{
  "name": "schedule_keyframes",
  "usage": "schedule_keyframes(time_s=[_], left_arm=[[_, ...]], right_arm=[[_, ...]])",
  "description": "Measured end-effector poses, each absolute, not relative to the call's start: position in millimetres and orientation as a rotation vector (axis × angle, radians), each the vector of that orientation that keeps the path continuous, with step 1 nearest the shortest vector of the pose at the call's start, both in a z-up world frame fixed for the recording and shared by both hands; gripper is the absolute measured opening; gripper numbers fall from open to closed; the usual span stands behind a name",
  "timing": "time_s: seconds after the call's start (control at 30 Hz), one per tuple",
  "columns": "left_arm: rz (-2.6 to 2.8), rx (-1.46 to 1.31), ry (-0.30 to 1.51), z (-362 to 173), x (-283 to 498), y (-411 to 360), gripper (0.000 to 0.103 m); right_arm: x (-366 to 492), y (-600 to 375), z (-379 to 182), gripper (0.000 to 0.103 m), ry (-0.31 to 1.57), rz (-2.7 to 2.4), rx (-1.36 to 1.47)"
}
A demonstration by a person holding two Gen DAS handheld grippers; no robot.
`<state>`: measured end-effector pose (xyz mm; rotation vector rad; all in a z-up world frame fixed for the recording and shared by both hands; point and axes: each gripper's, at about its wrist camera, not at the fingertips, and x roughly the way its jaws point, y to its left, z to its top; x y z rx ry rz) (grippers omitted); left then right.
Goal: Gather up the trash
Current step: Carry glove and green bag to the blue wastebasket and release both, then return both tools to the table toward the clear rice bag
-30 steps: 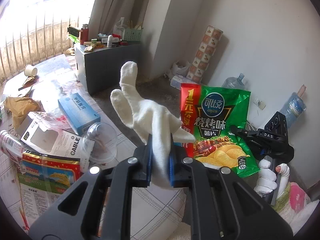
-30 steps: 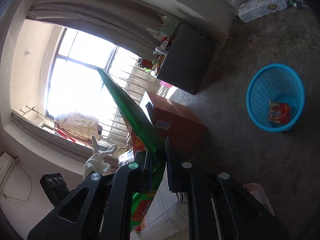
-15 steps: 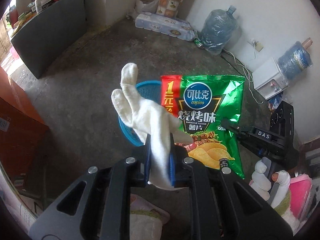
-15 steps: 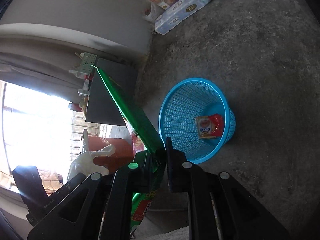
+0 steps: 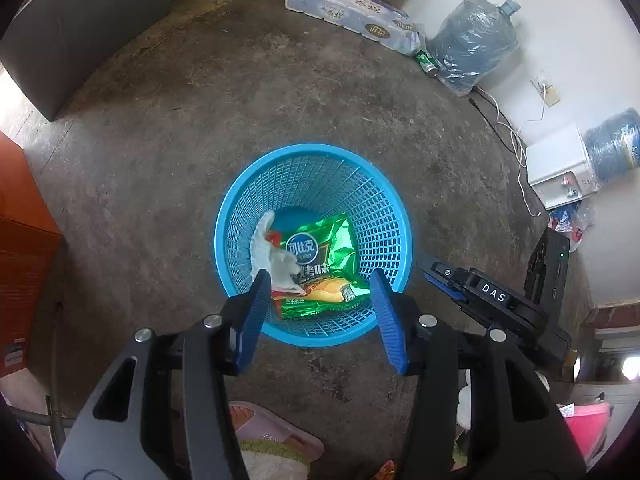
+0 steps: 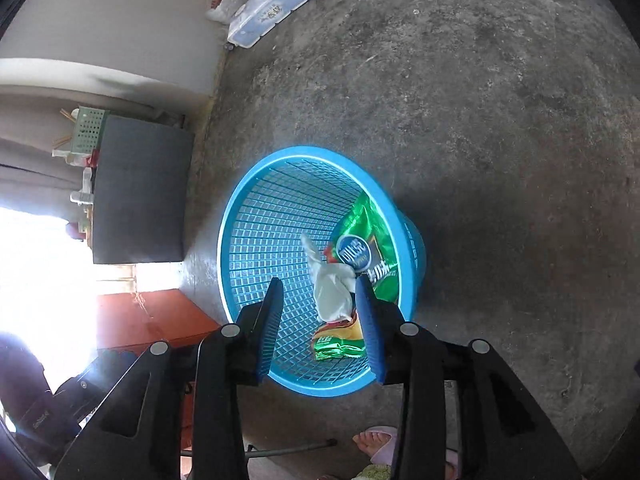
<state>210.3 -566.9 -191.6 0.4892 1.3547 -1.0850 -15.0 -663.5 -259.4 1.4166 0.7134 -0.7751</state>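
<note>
The left gripper is held above the blue basket, and its two blue fingers are spread wide apart. Nothing is held between them. The right gripper is held over the same blue basket too, and its blue fingers are also spread wide with nothing gripped. In the left wrist view the right gripper's black body can be seen just past the basket's right rim.

Inside the basket two things are seen — a green chip bag and a white glove. The bag is lying crumpled on the basket's bottom, close to the near wall. The glove is lying on the bag's left side, touching it, with its fingers pointed at the far wall. In the right wrist view the green chip bag is leaned against the basket's right wall, and the white glove is draped over it.

The basket is set on a grey concrete floor. Far behind it, by the wall, a long pack of paper rolls is laid — and a big water jug is set next to it. A pink slipper is seen at the bottom of the left wrist view.
</note>
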Motion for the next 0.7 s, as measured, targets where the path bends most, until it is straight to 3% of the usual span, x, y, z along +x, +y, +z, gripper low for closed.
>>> schedule_keyframes(time_s=[0.17, 0.37, 0.5, 0.7], left_arm=[[-1.115, 0.455, 1.28, -152.5, 207.8, -558.3, 0.049], [-1.17, 0.412, 1.138, -67.9, 188.9, -517.9, 0.049], [-1.187, 0.362, 1.039, -5.9, 168.3, -461.8, 0.05], [-1.142, 0.238, 0.916, 56.0, 123.8, -340.5, 0.061]], right_arm=[[-36.8, -655.1, -246.2, 0.038, 0.681, -0.782, 1.408], [-55.7, -629.9, -199.2, 0.038, 0.64, -0.723, 1.363], [-62.7, -605.3, -152.8, 0.039, 0.622, -0.644, 1.291], [-60.8, -558.7, -84.4, 0.05, 0.618, -0.485, 1.16]])
